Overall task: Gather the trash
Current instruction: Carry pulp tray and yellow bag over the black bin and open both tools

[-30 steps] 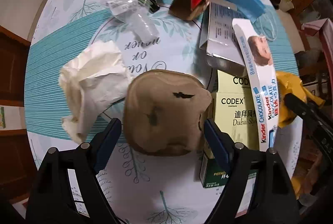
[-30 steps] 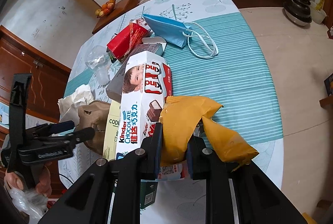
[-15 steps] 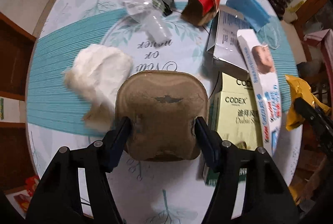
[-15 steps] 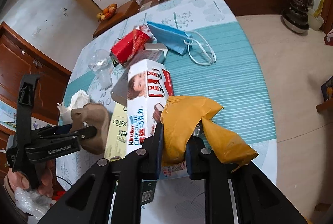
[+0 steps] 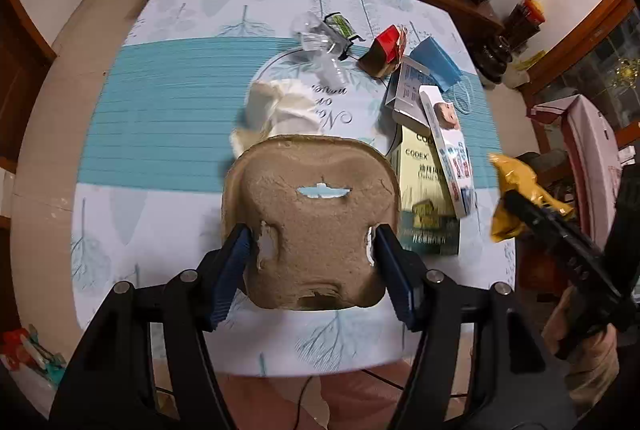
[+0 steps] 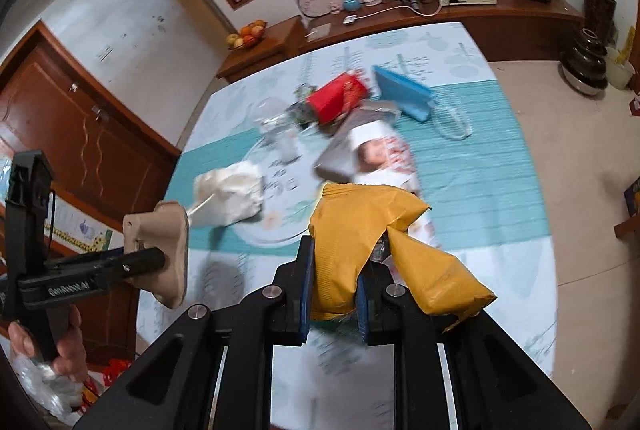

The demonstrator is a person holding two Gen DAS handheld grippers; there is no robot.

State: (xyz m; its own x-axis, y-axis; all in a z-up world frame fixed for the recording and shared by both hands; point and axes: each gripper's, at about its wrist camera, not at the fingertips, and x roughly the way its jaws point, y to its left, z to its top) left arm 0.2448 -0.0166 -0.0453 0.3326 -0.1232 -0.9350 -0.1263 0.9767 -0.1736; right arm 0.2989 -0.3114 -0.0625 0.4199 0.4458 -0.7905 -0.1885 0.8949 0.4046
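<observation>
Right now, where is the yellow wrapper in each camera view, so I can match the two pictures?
Left wrist view: the yellow wrapper is at the far right edge, clamped in the right gripper, off the table's side.
Right wrist view: the yellow wrapper fills the lower centre, pinched between the right gripper's fingers.
Shared landmark: the Kinder chocolate box, lying just beyond the wrapper.

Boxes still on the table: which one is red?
The small red carton at the far end, beside the crushed clear bottle. The Kinder box is white and the CODEX box pale yellow-green.
</observation>
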